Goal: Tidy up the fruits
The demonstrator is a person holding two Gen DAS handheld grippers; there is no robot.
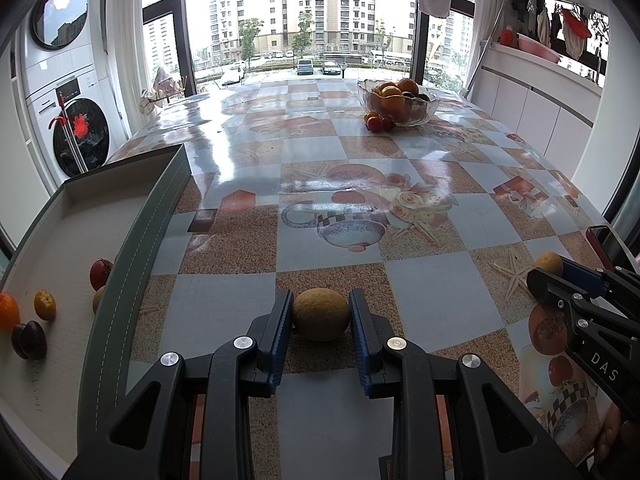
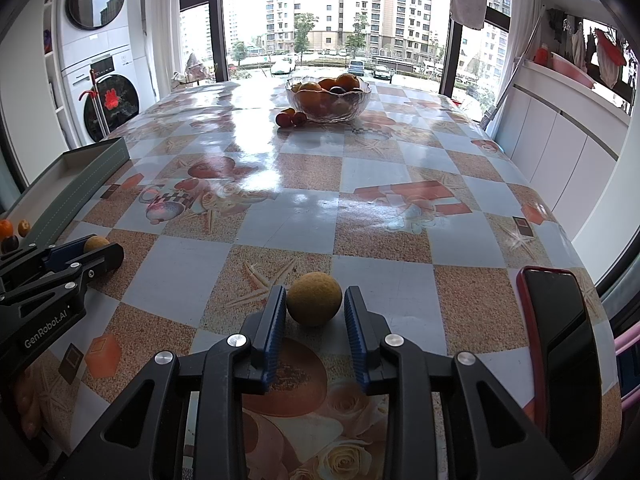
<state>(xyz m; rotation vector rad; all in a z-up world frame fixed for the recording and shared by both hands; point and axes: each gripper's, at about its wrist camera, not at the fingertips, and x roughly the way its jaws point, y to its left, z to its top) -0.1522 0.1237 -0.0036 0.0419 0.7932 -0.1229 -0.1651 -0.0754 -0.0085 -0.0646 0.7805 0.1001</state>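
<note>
While the tray [image 1: 120, 264] is lying off to your left, you are clamping each gripper on a yellow-green fruit resting on the table [image 1: 328, 168]: left gripper [image 1: 320, 316], right gripper [image 2: 314, 306].

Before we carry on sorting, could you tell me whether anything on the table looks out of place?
Yes: a few small red fruits lie loose on the tablecloth against the glass bowl rather than inside it. A phone sits at the table's right edge.

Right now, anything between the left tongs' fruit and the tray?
Only the tray's near wall. The left tongs grip a yellow-brown fruit on the table; it must be lifted over that wall. The tablecloth between is bare.
</note>
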